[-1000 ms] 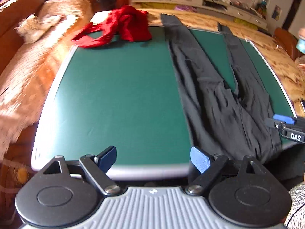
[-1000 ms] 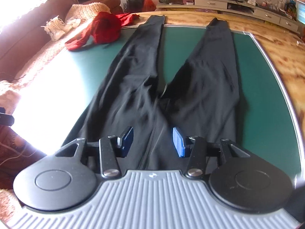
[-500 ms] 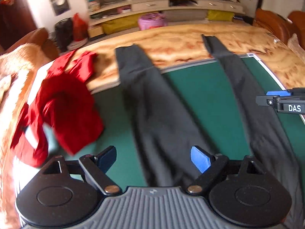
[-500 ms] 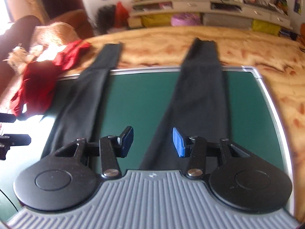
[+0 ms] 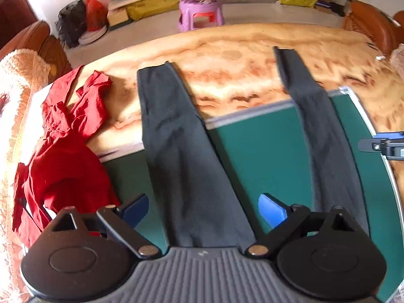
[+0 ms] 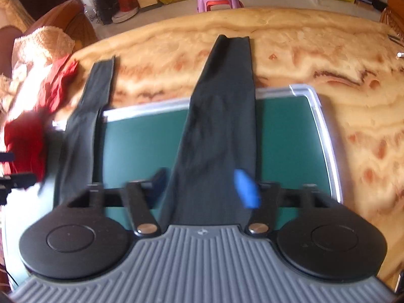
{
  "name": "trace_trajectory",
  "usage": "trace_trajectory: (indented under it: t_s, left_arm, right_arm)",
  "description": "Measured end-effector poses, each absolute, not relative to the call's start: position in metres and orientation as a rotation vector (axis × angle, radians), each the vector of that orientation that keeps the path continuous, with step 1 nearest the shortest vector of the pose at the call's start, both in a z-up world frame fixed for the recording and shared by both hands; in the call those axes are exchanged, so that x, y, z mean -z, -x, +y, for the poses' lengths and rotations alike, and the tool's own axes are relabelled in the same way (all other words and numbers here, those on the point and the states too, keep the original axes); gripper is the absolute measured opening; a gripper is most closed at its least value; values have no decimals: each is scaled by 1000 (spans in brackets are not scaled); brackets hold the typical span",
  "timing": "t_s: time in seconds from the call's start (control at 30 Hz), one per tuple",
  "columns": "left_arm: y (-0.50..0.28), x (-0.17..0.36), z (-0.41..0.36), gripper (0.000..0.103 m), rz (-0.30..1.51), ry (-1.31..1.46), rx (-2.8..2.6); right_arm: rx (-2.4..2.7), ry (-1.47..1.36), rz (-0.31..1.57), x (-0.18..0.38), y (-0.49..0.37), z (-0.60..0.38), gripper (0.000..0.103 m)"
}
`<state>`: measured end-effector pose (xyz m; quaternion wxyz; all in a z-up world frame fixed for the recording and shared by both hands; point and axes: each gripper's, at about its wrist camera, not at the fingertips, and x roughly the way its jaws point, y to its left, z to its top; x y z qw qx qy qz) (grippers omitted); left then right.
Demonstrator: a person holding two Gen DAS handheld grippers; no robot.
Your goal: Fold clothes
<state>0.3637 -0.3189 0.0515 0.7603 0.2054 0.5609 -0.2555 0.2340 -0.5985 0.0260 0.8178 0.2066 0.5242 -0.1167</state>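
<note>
Your left hand-held gripper [image 5: 203,210] sits at the bottom of the left wrist view, jaws spread wide and opening further. One leg of the black trousers [image 5: 181,151] runs up between the blue pads [image 5: 271,212], but they do not press on it; nothing is held.

Your right hand-held gripper [image 6: 204,185] at the bottom of the right wrist view is blurred, jaws opening. The other trouser leg [image 6: 222,126] lies between the fingers, untouched as far as you can see.

The trousers lie flat, both legs running from the bottom of the frame toward the top, spread apart, cuffs past the green mat [image 5: 265,156] and resting on the wood-patterned bench [image 5: 240,75]. A crumpled red garment [image 5: 65,151] lies at the left of the left wrist view, partly on the mat, just beside the nearer leg.

The right hand-held gripper's tip shows at the right edge of the left wrist view. A purple stool [image 5: 200,11] stands on the floor beyond the bench, top centre.
</note>
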Motion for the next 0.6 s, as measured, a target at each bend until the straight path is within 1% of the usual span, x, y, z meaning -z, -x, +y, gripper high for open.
trace_trajectory:
  t_s: [0.07, 0.23, 0.33, 0.47, 0.6]
  left_arm:
    - [-384, -47, -319, 97, 1239, -420, 532]
    - [-436, -33, -320, 97, 1234, -344, 493]
    - [-464, -22, -325, 97, 1198, -346, 490]
    - [-507, -4, -326, 97, 1194, -308, 460]
    - [-533, 6, -328, 96, 1120, -342, 399]
  right_arm:
    - [243, -444, 1135, -23, -254, -607, 93]
    - [211, -456, 1145, -9, -303, -626, 93]
    - [227, -431, 1130, 1, -331, -638, 93]
    - [228, -440, 1111, 11, -371, -657, 94]
    - [247, -465, 1073, 21, -407, -674, 93]
